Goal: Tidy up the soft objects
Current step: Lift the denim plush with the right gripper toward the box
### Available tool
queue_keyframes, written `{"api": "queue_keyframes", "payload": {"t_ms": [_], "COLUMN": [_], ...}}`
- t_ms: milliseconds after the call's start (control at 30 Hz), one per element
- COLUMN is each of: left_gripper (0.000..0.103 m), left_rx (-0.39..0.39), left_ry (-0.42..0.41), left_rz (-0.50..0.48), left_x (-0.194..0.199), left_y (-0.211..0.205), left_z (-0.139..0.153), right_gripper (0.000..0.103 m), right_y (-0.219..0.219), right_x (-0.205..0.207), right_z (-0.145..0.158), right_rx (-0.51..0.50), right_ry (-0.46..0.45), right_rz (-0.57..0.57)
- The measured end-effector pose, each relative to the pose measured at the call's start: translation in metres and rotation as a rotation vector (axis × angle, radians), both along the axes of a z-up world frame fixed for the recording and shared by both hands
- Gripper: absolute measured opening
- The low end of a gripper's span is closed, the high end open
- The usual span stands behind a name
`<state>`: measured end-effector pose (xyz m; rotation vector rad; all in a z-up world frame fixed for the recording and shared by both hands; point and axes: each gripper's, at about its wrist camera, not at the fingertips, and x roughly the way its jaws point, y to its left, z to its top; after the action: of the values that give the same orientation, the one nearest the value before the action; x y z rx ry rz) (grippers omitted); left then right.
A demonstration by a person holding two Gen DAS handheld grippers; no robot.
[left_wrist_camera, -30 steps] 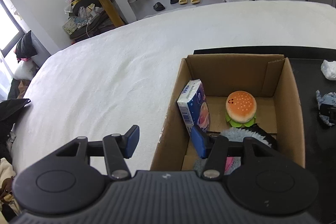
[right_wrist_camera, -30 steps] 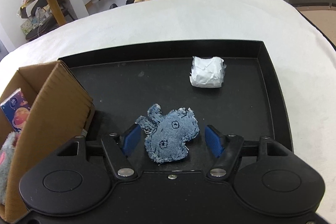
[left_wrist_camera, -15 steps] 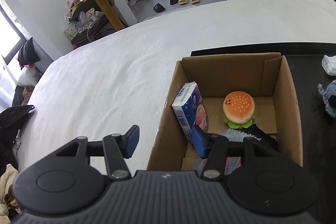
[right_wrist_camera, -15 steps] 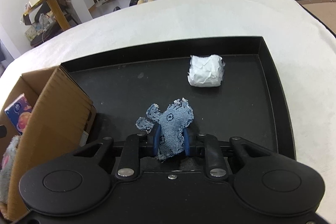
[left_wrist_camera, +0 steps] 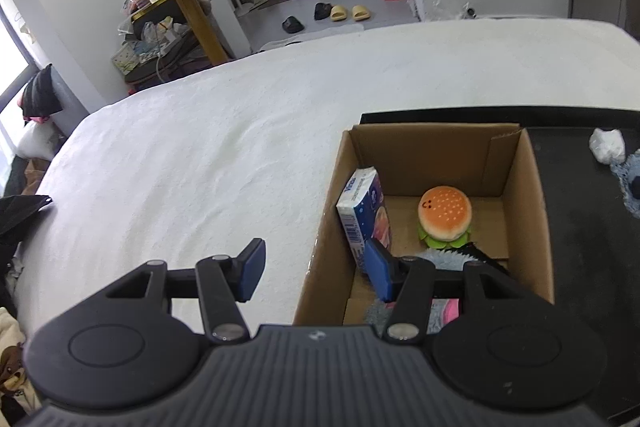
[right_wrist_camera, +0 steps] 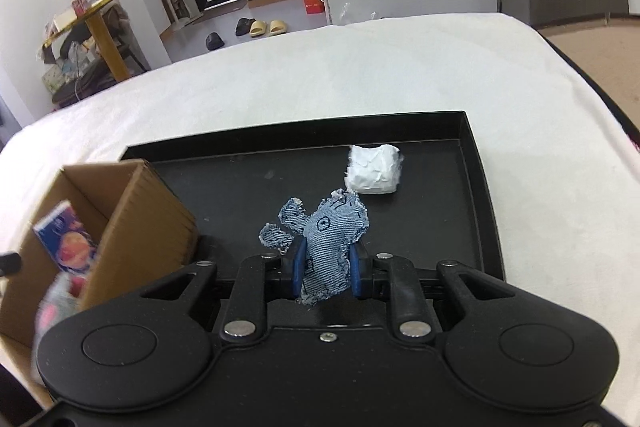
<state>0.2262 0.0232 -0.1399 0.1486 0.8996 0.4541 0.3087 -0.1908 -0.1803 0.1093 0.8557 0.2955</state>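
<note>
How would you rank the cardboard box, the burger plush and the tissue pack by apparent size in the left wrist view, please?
1. cardboard box
2. tissue pack
3. burger plush, roughly level with the pack, so nearness hardly matters.

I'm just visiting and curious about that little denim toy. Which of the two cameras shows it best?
The right wrist view. The denim toy sits mid-picture there, pinched between the right gripper fingers, its ears and stitched marks plain, above the black tray. The left wrist view catches only a blurred sliver of it at the right edge.
</note>
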Motion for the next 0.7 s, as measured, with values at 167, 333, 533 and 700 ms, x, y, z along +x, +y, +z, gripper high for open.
{"api": "queue_keyframes", "payload": {"t_ms": [167,333,533,700], "left_gripper": [0.053,0.053,0.053,0.053], "left_rx": [-0.067,-0.111,-0.166,-0.198], "left_ry": [-0.021,-0.042,-0.062,-0.089], "left_rz": [-0.011,-0.031,-0.056,-0.094], "left_x": [-0.007,-0.015,-0.027,-0.035], "left_y": [0.009,0.018,0.028,0.036], "left_z": [0.006,0.01,0.01,0.007], "right_gripper": [0.022,0.022,0.022,0.022], "right_y": [0.011,0.026,0.035,0.044], "right_x": [-0.007,-0.022,-0.033,-0.039], "right_z": [0.016,0.027,0.05,0.063], "right_rx": [0.012,-0.031,-0.064,-0.098], "right_ry": [-0.012,-0.059,-0.101,-0.125], "right_rz": [0.006,0.029,0.059,0.104]}}
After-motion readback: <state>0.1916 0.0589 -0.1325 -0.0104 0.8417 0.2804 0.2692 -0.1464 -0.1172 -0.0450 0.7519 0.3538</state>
